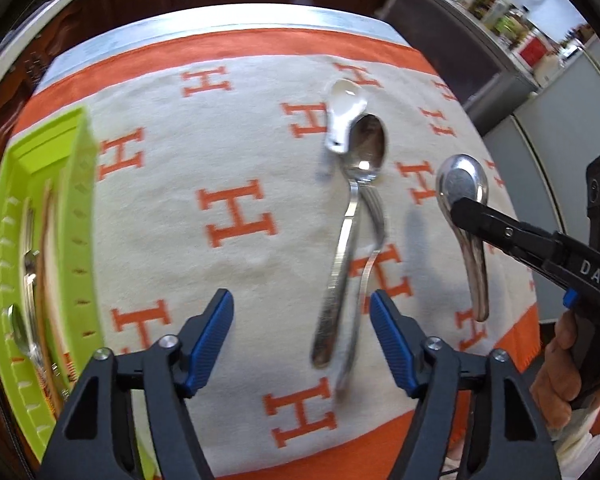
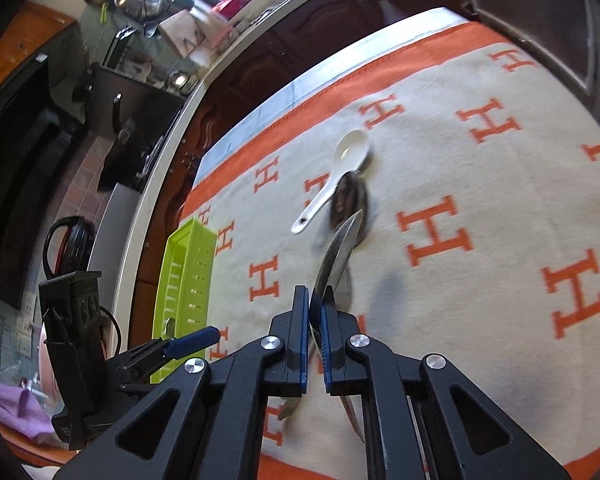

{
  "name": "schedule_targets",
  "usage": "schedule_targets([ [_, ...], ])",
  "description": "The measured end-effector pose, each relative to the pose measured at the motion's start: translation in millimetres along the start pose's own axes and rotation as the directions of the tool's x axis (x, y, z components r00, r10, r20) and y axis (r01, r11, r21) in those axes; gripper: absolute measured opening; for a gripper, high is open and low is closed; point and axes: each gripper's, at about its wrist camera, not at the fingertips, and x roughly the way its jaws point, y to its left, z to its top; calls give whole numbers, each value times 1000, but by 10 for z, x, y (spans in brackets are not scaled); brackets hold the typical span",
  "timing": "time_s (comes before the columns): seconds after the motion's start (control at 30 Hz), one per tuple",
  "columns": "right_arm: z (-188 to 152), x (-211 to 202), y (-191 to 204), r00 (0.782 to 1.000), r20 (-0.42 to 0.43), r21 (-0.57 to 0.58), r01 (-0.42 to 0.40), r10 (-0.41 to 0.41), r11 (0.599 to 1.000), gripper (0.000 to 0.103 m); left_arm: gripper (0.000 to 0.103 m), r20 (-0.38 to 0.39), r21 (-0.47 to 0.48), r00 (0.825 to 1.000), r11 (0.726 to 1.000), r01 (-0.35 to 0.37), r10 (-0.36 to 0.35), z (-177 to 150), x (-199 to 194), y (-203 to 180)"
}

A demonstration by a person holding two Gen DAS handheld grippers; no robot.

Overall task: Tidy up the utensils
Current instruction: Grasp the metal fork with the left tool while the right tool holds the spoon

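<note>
Left tongs: blue ribbed pads set wide apart, nothing between them, hovering above the cloth near the handles of the loose cutlery. Black angular arms with round silver pivot screws.

Right tongs: pads pressed together on the metal soup spoon, gripping at the neck where the rounded bowl meets the short curved handle. From the left wrist view the spoon casts a shadow on the cloth to its left, so it appears lifted clear. Polished, mirror-like finish; deep oval bowl.

Bench cover: cream fleece-like blanket with orange H motifs and a broad orange border.

On the blanket:
- white ceramic spoon, glossy, short flat-bottomed handle, lying at the far side; its handle end sits just beside the bowl of the next item.
- steel tablespoon, long slim handle, bowl up, reflective.
- steel fork, tines tucked under or against the tablespoon's neck, curved handle crossing alongside it; exact overlap is blurred.

Green plastic tray at the left edge of the blanket: lime colour, slotted side walls, long narrow compartments. Metal cutlery lies inside it lengthwise; pieces are too smeared to name singly.
</note>
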Motion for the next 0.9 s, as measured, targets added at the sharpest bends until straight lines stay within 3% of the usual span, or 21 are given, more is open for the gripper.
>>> schedule_targets([
  [0.23, -3, -211, -324, 999, 32, 60, 14, -16, 998, 6, 41, -44, 139, 999, 990, 11, -5, 196, 246, -412],
  [0.5, -87, -268, -597, 999, 40, 112, 9, -14, 994, 6, 17, -97, 190, 995, 982, 18, 0, 331, 529, -610],
  [0.9, -123, -223, -764, 999, 37, 151, -3, -2, 989, 6, 13, -99, 197, 995, 980, -4, 24, 491, 709, -719],
])
